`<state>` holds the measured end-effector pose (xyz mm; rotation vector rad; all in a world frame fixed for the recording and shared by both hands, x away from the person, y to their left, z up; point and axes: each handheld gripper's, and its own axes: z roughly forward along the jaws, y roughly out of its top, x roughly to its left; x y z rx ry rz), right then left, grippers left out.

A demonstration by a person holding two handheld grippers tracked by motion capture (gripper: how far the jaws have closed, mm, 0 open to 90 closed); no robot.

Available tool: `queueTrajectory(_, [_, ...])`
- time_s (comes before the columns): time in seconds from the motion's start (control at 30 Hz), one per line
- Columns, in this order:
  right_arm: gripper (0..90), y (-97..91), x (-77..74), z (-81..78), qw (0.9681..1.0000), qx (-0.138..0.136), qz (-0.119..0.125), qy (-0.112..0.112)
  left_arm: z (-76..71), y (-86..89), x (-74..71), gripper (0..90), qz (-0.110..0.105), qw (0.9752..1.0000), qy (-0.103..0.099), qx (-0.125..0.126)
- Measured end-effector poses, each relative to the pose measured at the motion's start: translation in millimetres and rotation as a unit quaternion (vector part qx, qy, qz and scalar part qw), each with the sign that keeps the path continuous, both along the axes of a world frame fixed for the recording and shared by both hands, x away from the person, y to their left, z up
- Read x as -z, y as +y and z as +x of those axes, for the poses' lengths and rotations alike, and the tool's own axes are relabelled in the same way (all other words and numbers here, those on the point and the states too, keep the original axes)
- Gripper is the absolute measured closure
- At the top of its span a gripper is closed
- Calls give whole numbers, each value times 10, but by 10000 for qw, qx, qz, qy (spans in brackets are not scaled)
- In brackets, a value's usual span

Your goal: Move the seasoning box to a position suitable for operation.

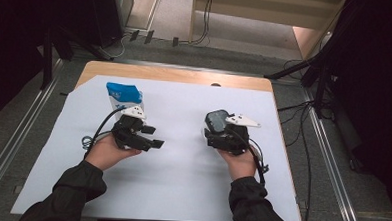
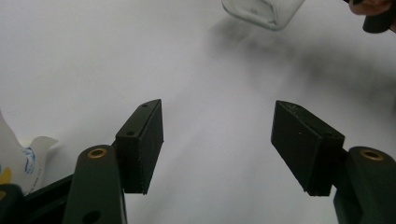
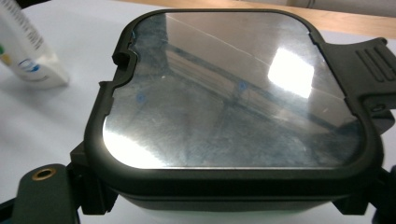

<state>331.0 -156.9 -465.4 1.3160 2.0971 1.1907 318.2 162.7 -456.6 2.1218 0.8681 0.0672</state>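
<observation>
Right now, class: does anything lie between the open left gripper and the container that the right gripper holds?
Nothing visible does. The left gripper stands open with bare white sheet ahead of it, up to the container held by the right gripper. The blue-and-white pouch sits off to the side.

A white sheet [image 1: 181, 180] covers most of the wooden table [image 1: 175, 74] in front of me, leaving a bare strip along the far edge. A blue and white pouch [image 1: 123, 95] stands upright at the sheet's far left. Beyond the table I see a pale wooden shelf unit [image 1: 268, 8], black stand legs [image 1: 306, 70] and loose cables [image 1: 302, 160] on the grey floor.
</observation>
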Motion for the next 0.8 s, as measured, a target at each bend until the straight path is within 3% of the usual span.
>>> queueTrajectory(0.1, [161, 141, 37, -62, 9998, -193, -46, 34, 1, 26, -13, 353, -32, 10000, -12, -46])
queueTrajectory(0.53, [161, 440, 101, -114, 9977, -666, -101, 122, -74, 94, -38, 349, -8, 9997, -159, -205])
queueTrajectory(0.67, [161, 535, 117, -114, 9967, -789, -131, 155, -109, 134, -32, 349, -20, 9997, -75, -241])
queueTrajectory(0.73, [161, 578, 132, -107, 9961, -853, -148, 185, -131, 150, -38, 345, -149, 9996, -8, -233])
queueTrajectory(0.8, [161, 621, 155, -96, 9955, -915, -181, 190, -155, 162, -45, 345, -154, 9996, -45, -245])
